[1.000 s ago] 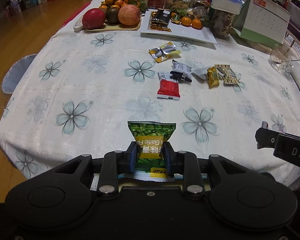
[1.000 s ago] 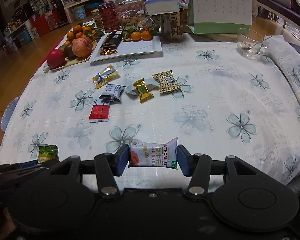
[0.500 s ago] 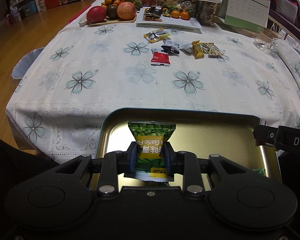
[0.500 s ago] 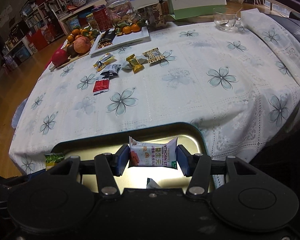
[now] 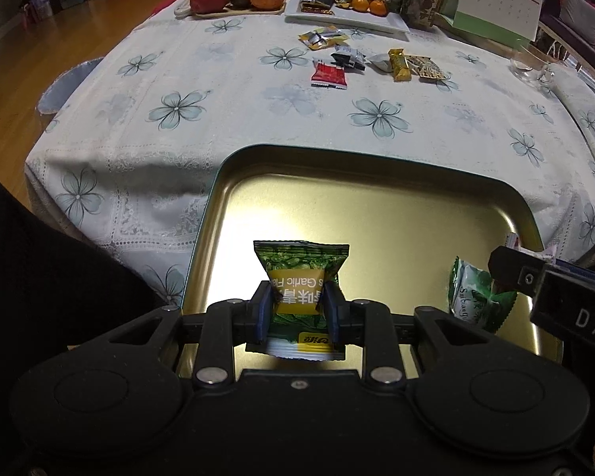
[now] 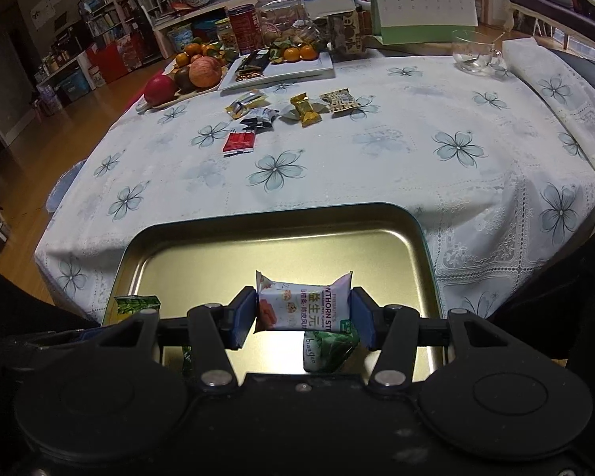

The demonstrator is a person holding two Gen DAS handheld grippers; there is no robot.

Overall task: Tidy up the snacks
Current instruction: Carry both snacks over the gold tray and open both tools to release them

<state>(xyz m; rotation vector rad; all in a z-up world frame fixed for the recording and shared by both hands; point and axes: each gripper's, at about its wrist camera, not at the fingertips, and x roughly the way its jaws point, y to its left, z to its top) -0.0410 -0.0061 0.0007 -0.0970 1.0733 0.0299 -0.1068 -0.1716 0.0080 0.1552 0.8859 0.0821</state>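
Lying loose: six snack packets [image 5: 328, 78]

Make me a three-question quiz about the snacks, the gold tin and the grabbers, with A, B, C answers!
1. Where is the gold tin?
A. in the middle of the table
B. in front of the table's near edge, under both grippers
C. beside the calendar

2. What colour is the flat packet lying nearest on the tablecloth?
A. red
B. blue
C. purple

3. What is the left gripper doing?
A. hanging empty
B. holding an apple
C. clamping a green garlic snack packet

Answers:
1 B: both wrist views show the tin's rim in front of the hanging tablecloth, below the fingers.
2 A: its wrapper is red with a white edge.
3 C: both pads press the packet's sides; the right gripper likewise pinches a white hawthorn packet.
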